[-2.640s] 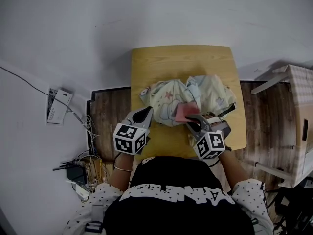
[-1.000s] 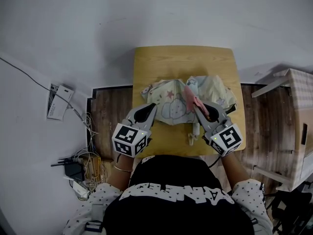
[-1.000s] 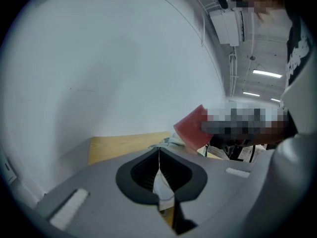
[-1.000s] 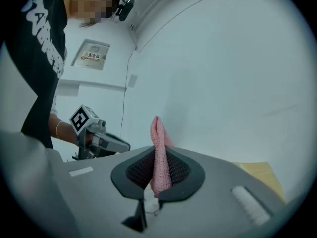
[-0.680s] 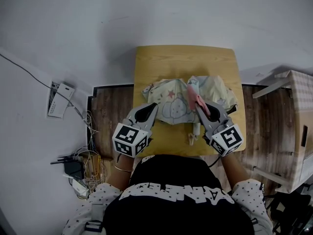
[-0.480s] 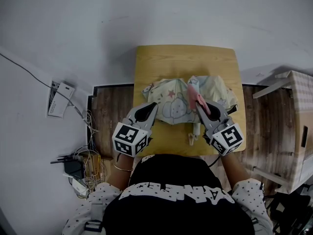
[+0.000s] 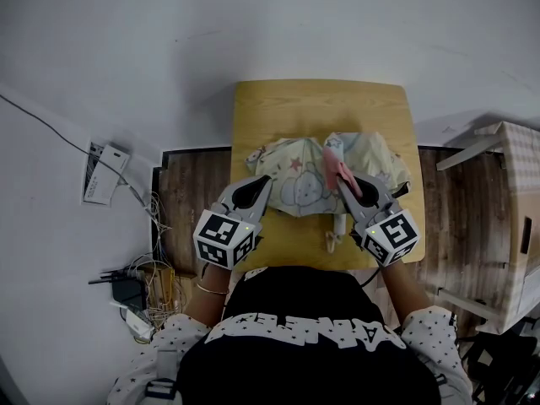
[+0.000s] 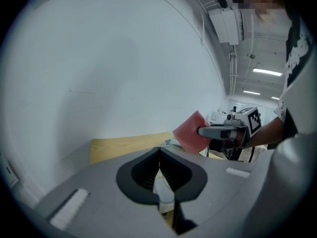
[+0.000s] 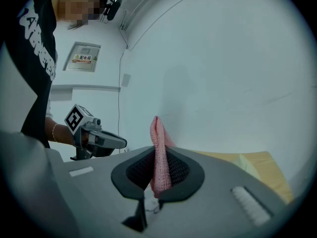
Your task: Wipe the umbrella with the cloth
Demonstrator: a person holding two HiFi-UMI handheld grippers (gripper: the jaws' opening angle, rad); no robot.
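There, the left tool (image 7: 256,186) pinches shut on the umbrella (image 7: 295,175) mid-frame, steadying it on the desk (image 7: 321,108), while the right tool (image 7: 348,184) clamps the cloth (image 7: 336,165), poised to wipe.

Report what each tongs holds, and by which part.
Right tongs: the pink cloth, pinched near its lower edge, the rest standing up. Left tongs: shut on the umbrella, at its near fabric edge.

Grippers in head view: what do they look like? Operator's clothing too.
The left gripper and right gripper match: grey plastic, tapered jaws with black ribbed pads, each with a white cube of black square markers at the rear. Operator: black T-shirt with white lettering, white dotted sleeves, thin bracelet on the left wrist.
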